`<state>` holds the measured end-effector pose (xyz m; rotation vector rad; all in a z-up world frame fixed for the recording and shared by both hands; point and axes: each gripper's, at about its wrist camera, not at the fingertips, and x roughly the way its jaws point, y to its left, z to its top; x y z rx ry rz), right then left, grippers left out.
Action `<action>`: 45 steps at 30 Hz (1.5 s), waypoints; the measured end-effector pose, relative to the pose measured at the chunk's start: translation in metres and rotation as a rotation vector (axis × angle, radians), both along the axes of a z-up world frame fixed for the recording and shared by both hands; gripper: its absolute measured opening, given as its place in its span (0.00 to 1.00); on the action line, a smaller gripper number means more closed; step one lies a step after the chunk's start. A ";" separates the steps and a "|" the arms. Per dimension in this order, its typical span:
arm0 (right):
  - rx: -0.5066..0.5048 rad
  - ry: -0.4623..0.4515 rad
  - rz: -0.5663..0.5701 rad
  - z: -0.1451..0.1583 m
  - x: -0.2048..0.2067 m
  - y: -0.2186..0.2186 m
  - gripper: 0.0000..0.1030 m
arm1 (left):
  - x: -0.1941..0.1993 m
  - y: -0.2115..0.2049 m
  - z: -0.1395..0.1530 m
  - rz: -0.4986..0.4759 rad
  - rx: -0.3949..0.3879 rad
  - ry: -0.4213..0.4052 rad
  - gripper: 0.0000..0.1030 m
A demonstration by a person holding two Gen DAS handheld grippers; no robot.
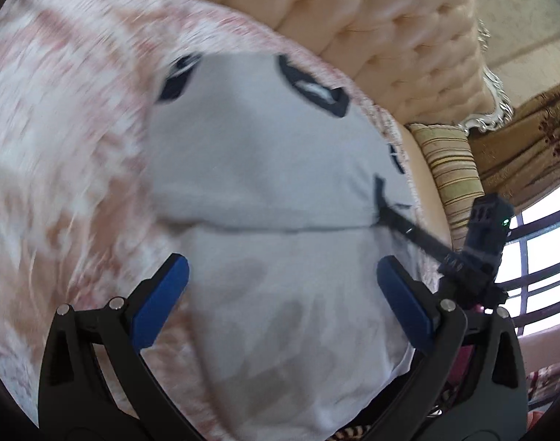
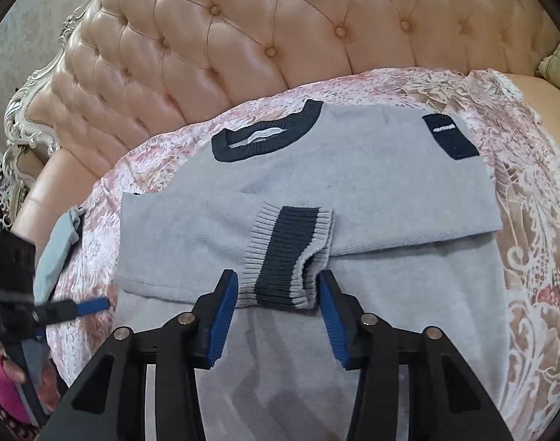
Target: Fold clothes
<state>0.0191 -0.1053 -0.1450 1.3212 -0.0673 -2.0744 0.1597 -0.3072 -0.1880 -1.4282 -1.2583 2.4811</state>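
Observation:
A grey sweater (image 2: 353, 169) with a navy collar (image 2: 265, 139) and a navy chest patch (image 2: 449, 136) lies flat on a pink patterned cover. Both sleeves are folded across its chest. The ribbed grey and navy cuff (image 2: 287, 257) lies on top in the middle. My right gripper (image 2: 279, 294) is open, its blue pads on either side of the cuff's near end. The left wrist view is blurred; there the sweater (image 1: 272, 191) fills the middle and my left gripper (image 1: 281, 290) is open and empty above it. The left gripper also shows at the left edge of the right wrist view (image 2: 70, 310).
The pink patterned cover (image 2: 529, 220) lies over a peach tufted sofa (image 2: 265, 36) with a silver carved frame (image 2: 26, 110). A striped cushion (image 1: 452, 169) and a barred window (image 1: 537, 242) show at the right of the left wrist view.

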 end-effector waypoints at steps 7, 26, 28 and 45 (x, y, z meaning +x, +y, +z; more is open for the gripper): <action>-0.088 -0.099 -0.095 -0.003 -0.006 0.013 0.15 | 0.003 0.003 0.000 -0.015 -0.023 0.004 1.00; -0.341 0.144 -0.024 0.144 -0.007 -0.016 0.06 | -0.004 0.023 0.017 0.112 -0.578 -0.026 1.00; -0.357 0.160 -0.007 0.156 -0.010 -0.022 0.06 | -0.012 0.022 0.014 0.121 -0.636 -0.071 1.00; -0.397 0.283 0.023 0.211 -0.045 -0.038 0.06 | -0.046 -0.042 0.002 0.328 -0.624 -0.203 1.00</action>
